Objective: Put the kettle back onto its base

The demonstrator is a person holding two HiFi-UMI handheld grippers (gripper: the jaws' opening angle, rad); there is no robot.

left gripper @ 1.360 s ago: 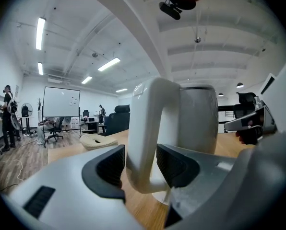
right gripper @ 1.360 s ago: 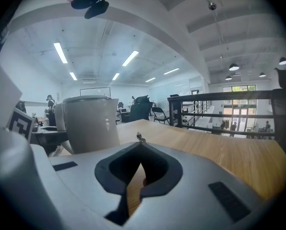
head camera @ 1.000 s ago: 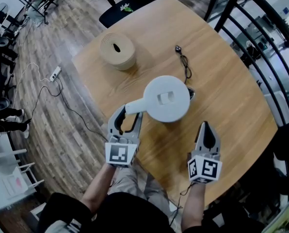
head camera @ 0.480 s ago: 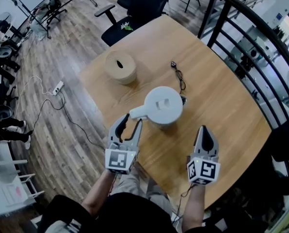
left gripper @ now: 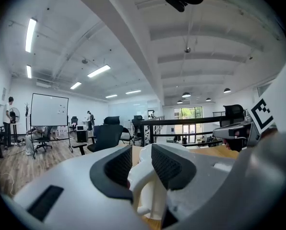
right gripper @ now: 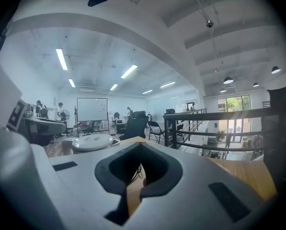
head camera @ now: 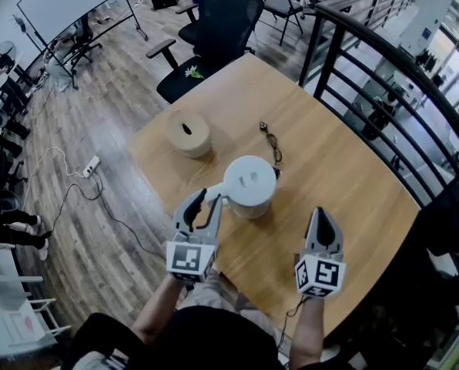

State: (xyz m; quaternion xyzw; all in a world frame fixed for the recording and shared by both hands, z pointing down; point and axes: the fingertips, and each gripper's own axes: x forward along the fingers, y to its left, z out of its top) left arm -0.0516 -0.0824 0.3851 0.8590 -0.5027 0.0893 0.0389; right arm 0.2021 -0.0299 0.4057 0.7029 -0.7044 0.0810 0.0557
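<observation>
The left gripper (head camera: 206, 200) has just been closing its jaws, and the handle (left gripper: 144, 176) of the kettle (head camera: 250, 179) stands between them. In the left gripper view the white handle fills the gap and both dark pads lie against it, so I read this as a grasp on the handle, not a loose straddle. A second ago the same jaws stood wide on either side of it with room to spare.

The other change is in the head view — the table (head camera: 345, 168) and everything on it looks smaller and farther down than a second ago, while both grippers look much the same size. The kettle has shrunk with the table, so it has not come up with them. It sits just ahead of the left gripper's tips, and ahead and to the left of the right gripper (head camera: 319, 214), whose jaws are clenched together on nothing.

For the task: no base shows anywhere on the table. The cord (head camera: 271, 141) runs in from beyond the kettle to its far side, so the base is probably beneath it already — hidden, so I cannot confirm that. If so, the kettle is home and this fresh grip only checks its seating. If not, a lift comes next. The roll (head camera: 187, 133) lies well ahead of the left gripper.
</observation>
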